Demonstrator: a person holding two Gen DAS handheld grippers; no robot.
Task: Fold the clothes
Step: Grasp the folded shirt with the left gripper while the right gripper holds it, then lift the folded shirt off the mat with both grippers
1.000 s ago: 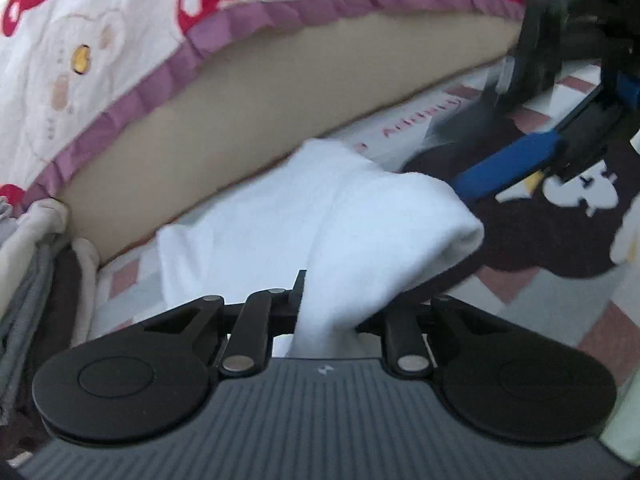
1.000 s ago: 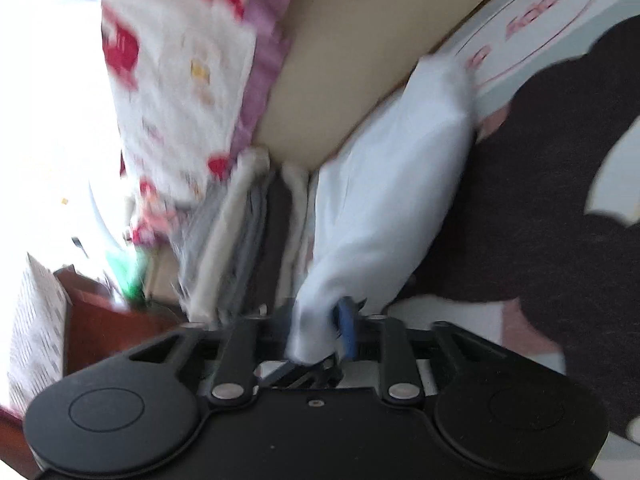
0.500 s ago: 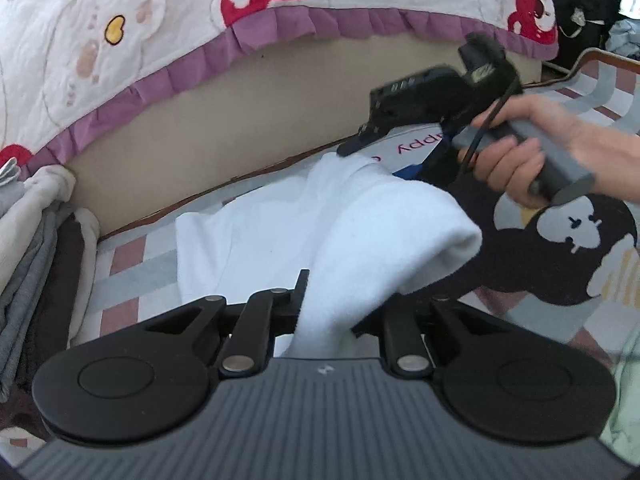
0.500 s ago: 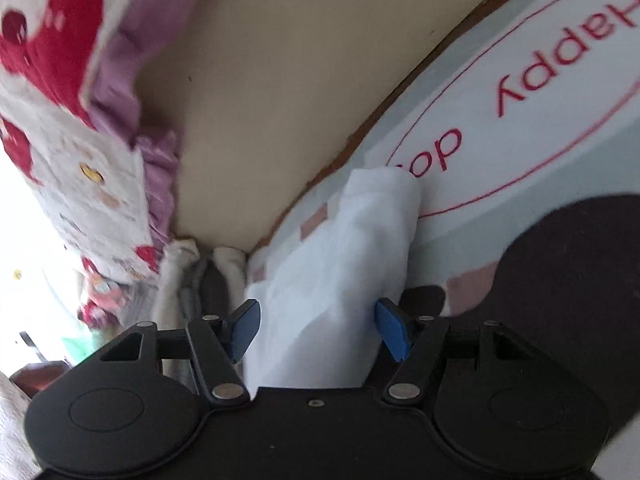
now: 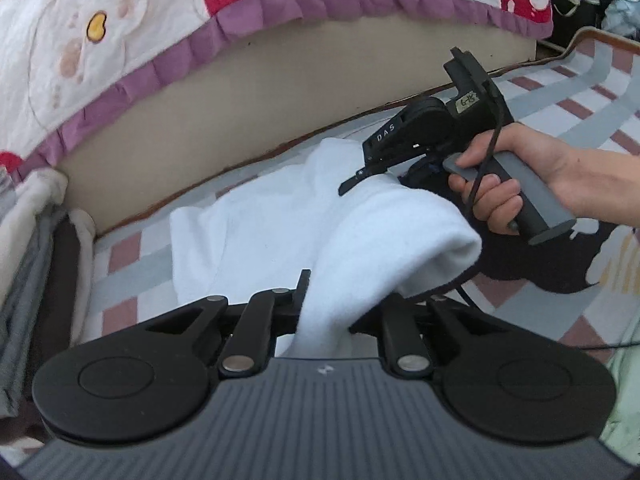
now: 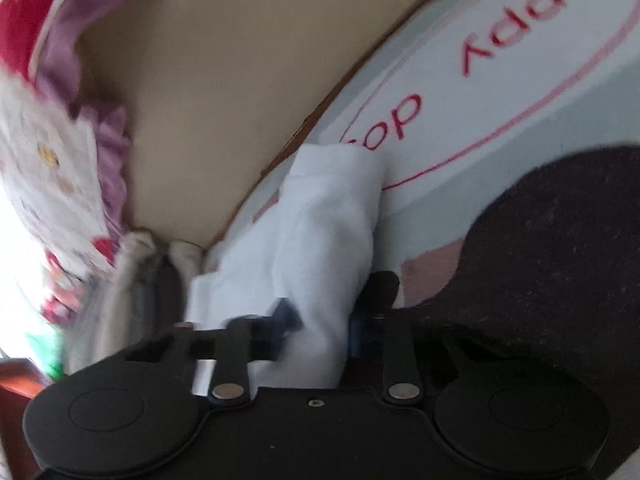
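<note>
Currently: white garment on mat beside bed. Left gripper clamps its near end; right gripper closing around far end. Next: both lift, fold over.

Matte black left gripper fills the frame's bottom: two round discs, ribbed grey housing, silver rivets on linkage arms. At right, a bare-armed hand on a grey handle; the black right gripper carries white "DAS" lettering, a handwritten label and a thin black cable.
</note>
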